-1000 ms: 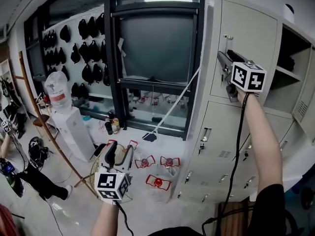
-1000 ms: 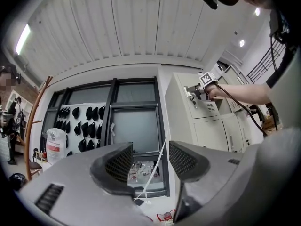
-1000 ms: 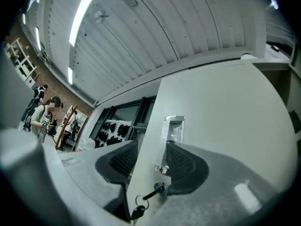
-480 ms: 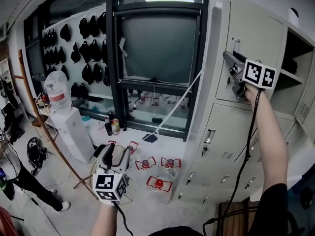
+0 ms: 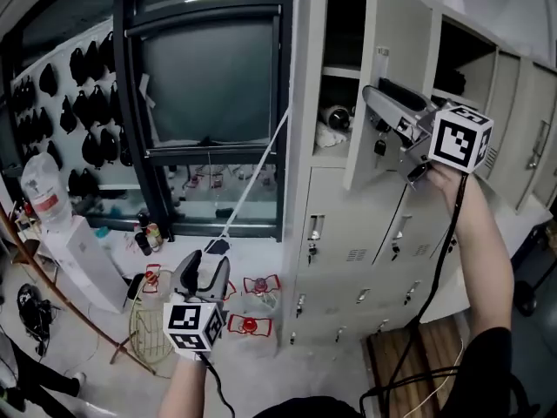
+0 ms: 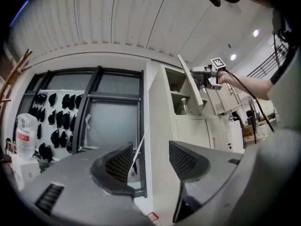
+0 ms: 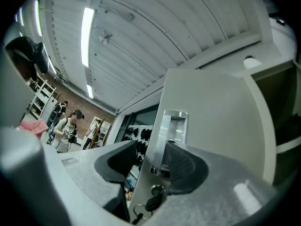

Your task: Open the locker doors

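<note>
Swung outward since the earlier frame, the top locker door [image 5: 400, 33] now stands well open from the locker bank [image 5: 348, 233]; a second ago it lay flush and shut. The right hand-held gripper [image 5: 376, 103] has travelled with the door and remains at its recessed handle [image 7: 174, 126].

Right hand-held gripper [image 7: 150, 157]: the jaws have just been opening and stand wide apart. The free edge of the door, with the handle plate, lies between them. One finger [image 7: 181, 161] sits on the door face at the handle recess; the other finger stands off the far side of the edge, apart from the metal. The pads do not clamp the door. A key [image 7: 153, 202] hangs in the lock just below the handle.

Left hand-held gripper [image 5: 207, 268]: held low, well apart from the door, in front of the window [image 5: 209, 77]. In its own view the left hand-held gripper [image 6: 150, 157] shows both jaws apart with nothing between them.

Opened compartment: a shelf divides it, and a clear bottle [image 5: 335, 116] stands inside, near the hinge side. The door leans toward the camera, between the compartment and the right hand-held gripper's marker cube [image 5: 459, 139]. The lower doors in this column lie shut.
</note>
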Tool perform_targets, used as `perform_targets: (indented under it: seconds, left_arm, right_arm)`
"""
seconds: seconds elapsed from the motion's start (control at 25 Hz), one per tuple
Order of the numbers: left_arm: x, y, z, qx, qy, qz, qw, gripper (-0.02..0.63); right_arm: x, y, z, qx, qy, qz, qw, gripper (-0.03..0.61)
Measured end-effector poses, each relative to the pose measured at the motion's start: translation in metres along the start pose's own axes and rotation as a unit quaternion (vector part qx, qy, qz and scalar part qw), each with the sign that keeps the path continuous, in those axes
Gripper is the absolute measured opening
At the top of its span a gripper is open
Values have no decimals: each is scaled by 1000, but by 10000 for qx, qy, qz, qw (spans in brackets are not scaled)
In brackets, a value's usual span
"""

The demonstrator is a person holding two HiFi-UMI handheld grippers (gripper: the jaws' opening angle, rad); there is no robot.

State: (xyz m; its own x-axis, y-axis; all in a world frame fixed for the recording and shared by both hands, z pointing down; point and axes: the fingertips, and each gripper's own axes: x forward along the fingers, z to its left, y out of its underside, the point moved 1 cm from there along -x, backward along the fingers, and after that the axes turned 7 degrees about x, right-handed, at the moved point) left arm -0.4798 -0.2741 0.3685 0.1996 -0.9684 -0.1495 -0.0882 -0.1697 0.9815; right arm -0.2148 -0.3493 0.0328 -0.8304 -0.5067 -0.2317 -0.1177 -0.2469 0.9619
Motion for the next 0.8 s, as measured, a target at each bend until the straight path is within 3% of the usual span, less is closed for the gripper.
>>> perform_targets:
  seconds: [0.44,0.68,0.8]
  left_arm:
    - [78,-18,-148,-176,1524,-309,9877,238]
    - [95,-22,-200,-268,1872,-345,9814,238]
    - [101,-22,-214,-293,1917,-335,9804,238]
  right_arm:
    - [-139,-31,-15,-408,867,206,9952,189]
    - [-187,-41,-41,-725,1578,243,9845,184]
    - [-201,-41,-52,-730,1685,250,9827,159]
